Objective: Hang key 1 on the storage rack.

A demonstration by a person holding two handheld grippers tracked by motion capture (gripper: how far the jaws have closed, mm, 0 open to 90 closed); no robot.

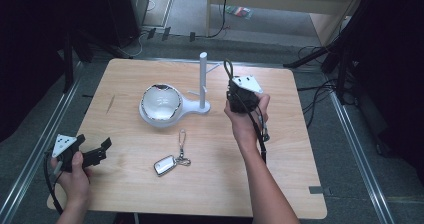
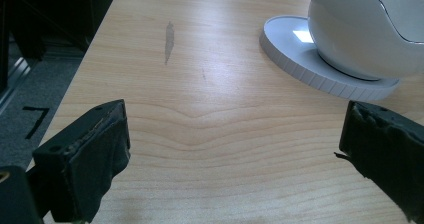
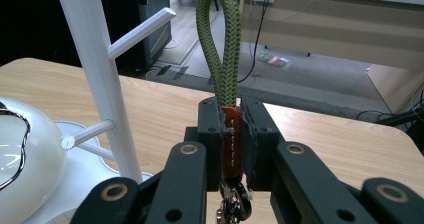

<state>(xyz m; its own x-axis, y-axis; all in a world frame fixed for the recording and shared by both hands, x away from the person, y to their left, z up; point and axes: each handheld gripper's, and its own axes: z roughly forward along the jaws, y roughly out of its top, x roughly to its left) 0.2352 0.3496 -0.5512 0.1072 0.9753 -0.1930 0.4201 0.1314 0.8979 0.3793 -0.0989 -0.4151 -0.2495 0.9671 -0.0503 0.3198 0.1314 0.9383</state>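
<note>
Now, lines by view:
High view: right gripper [image 1: 235,86] held up just right of the white stand [image 1: 203,81]; a second key fob [image 1: 165,165] with ring and strap lies on the desk [image 1: 130,184] in front of the white egg-shaped bowl [image 1: 160,103]; left gripper [image 1: 100,149] hovers at the desk's near left corner.
Right gripper view: green braided lanyard [image 3: 220,49] loop rises upright from an orange tab [image 3: 230,144]; metal key ring [image 3: 235,204] hangs below; the stand's pole and pegs are just to the left, apart from the loop.
Left gripper view: bare wood, a grey smear [image 2: 169,41], the bowl's round base [image 2: 300,59].
Writing: no readable text or brand.
Right fingers [image 3: 212,134]: clenched on the orange tab, grasping the lanyard.
Left fingers [image 2: 95,159]: released, spread wide, touching nothing.
</note>
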